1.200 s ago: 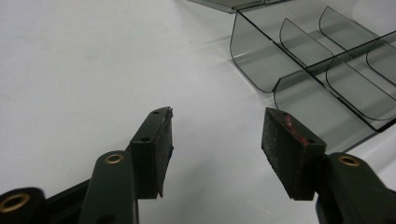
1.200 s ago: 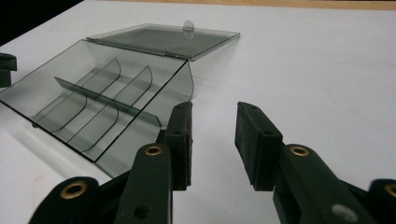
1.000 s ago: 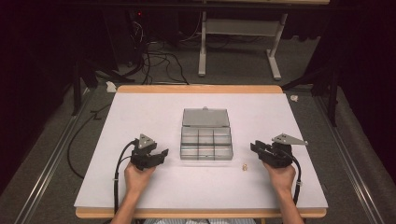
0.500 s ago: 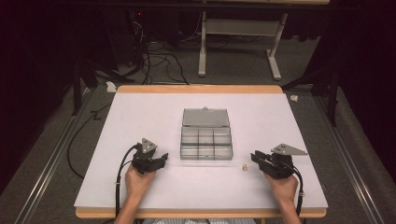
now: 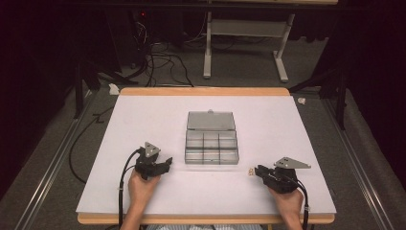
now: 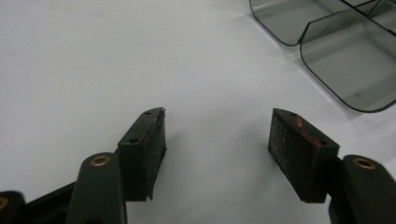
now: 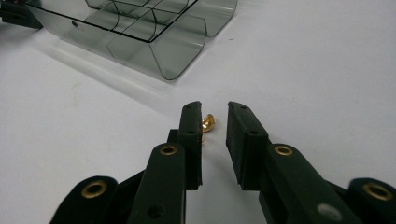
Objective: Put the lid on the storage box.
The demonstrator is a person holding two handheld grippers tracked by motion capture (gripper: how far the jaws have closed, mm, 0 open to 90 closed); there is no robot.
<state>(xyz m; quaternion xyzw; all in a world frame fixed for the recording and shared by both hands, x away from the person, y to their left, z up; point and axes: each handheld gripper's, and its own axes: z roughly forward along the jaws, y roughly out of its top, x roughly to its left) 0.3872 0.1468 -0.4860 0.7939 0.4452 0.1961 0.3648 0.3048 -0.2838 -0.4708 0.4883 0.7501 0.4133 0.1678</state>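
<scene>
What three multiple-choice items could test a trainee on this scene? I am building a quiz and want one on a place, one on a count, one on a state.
1. Where does the small gold piece lie?
A. In a compartment of the box
B. On the white table, just ahead of the right tool
C. Beside the left tool

2. How many compartments does the clear organizer box show?
A. Two
B. Six
C. Twelve

3. How does the box's lid stand?
A. Open, folded back
B. Shut
C. Lying apart from the box

Key: 1 B, the right gripper view shows the piece on the table in front of the right tool, whose jaws have just been closing without pressing on it. 2 B, the high view shows two rows of three. 3 A, the lid lies back behind the tray, joined to it.
</scene>
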